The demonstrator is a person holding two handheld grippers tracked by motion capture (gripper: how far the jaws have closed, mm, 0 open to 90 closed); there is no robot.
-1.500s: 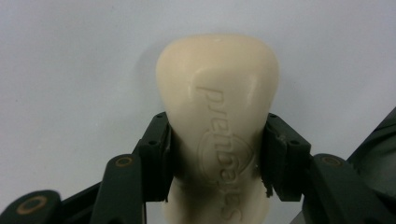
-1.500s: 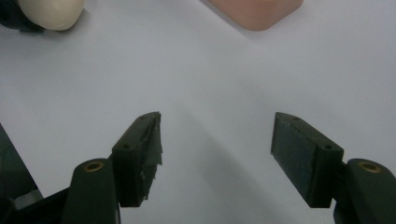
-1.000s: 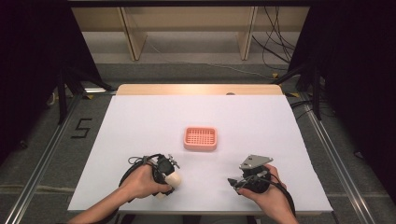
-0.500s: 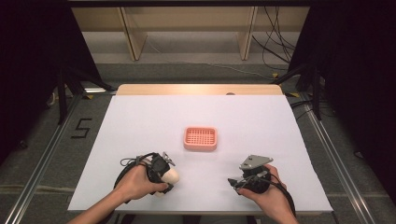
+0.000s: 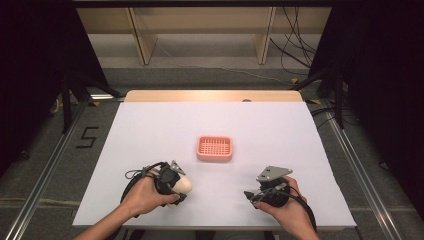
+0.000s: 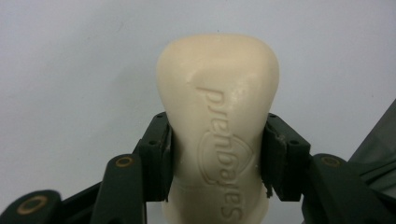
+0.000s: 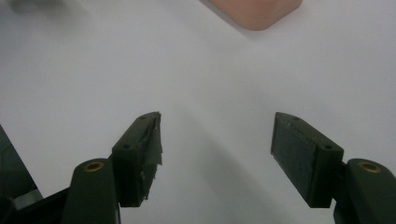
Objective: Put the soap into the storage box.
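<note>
A cream bar of soap [image 5: 185,184] with embossed lettering sits between the jaws of my left gripper [image 5: 178,186], near the table's front left. In the left gripper view both pads press on the sides of the soap [image 6: 219,93], and my left gripper [image 6: 217,154] is shut on it above the white tabletop. A pink slotted soap dish [image 5: 214,148] lies at the table's middle, beyond and to the right of the soap. My right gripper [image 5: 252,199] rests at the front right with its jaws open and nothing between them [image 7: 217,149]. A corner of the dish [image 7: 257,11] shows ahead of it.
The white table [image 5: 280,130] has a wooden strip along its far edge. Beyond it stand wooden shelf legs and loose cables on the floor. Metal rails run along both sides of the table.
The left hand has turned and shifted slightly, so the soap now sits a little farther from the front edge, still gripped. The right hand has not moved.
</note>
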